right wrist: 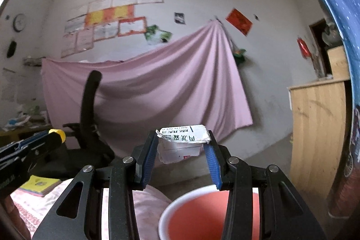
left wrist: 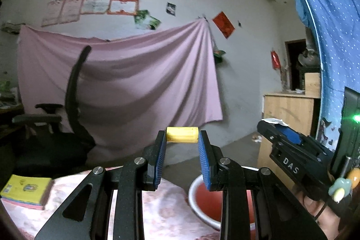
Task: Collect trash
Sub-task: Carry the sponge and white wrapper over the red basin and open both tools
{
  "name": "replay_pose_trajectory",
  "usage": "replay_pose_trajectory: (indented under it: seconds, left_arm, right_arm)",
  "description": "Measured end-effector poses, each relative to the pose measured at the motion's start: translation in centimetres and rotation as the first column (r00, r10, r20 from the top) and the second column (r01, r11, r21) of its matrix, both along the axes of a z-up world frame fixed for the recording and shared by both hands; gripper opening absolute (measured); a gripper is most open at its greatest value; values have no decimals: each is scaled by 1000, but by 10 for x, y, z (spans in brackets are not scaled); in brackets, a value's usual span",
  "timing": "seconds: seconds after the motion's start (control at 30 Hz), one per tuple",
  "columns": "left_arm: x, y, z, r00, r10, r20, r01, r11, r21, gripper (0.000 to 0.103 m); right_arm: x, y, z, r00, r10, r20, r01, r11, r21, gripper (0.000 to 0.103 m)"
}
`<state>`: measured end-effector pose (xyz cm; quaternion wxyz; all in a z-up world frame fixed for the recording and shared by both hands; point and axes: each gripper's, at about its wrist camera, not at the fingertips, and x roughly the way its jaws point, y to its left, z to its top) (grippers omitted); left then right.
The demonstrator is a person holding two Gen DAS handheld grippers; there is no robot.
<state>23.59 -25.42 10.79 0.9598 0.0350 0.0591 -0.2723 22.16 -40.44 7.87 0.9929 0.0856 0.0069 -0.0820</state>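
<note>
My left gripper (left wrist: 182,137) is shut on a small yellow cylinder (left wrist: 182,134), held crosswise between its blue pads. My right gripper (right wrist: 182,140) is shut on a torn white packet (right wrist: 184,135) with printed text, clamped at the fingertips. A red bucket with a white rim (right wrist: 180,199) stands below and just ahead of both grippers; its rim (left wrist: 193,186) also shows under the left fingers. In the left wrist view the right gripper (left wrist: 281,129) is at the right with the packet. In the right wrist view the left gripper (right wrist: 56,134) enters from the left with the yellow piece.
A surface with a pink patterned cloth (left wrist: 157,206) carries a yellow booklet (left wrist: 24,190). Behind it stand a black office chair (left wrist: 74,105), a pink sheet (left wrist: 135,73) on the wall and a wooden cabinet (right wrist: 319,127). A blue dotted curtain (left wrist: 333,26) hangs at the right.
</note>
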Motion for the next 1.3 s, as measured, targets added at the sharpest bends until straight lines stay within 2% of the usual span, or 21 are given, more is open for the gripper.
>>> replay_pose_trajectory:
  seconds: [0.33, 0.77, 0.9, 1.03, 1.13, 1.3]
  left_arm:
    - [26, -47, -21, 986, -89, -143, 96, 995, 39, 24]
    - [44, -77, -40, 951, -149, -272, 173, 983, 67, 25]
    - [53, -82, -46, 940, -127, -318, 162, 983, 84, 33]
    - [55, -80, -49, 934, -121, -337, 156, 985, 79, 36]
    - [56, -78, -48, 934, -115, -338, 150, 986, 77, 43]
    - [56, -76, -48, 934, -111, -339, 143, 987, 72, 44]
  right_arm:
    - [10, -34, -16, 993, -31, -112, 40, 996, 81, 40]
    - [24, -62, -35, 970, -18, -243, 63, 982, 177, 40]
    - [29, -68, -40, 958, -17, -286, 77, 977, 200, 40]
    - [33, -73, -46, 947, -9, -321, 85, 972, 221, 41]
    - [35, -74, -47, 943, -2, -333, 84, 969, 231, 46]
    - [35, -75, -49, 940, 6, -340, 79, 969, 235, 48]
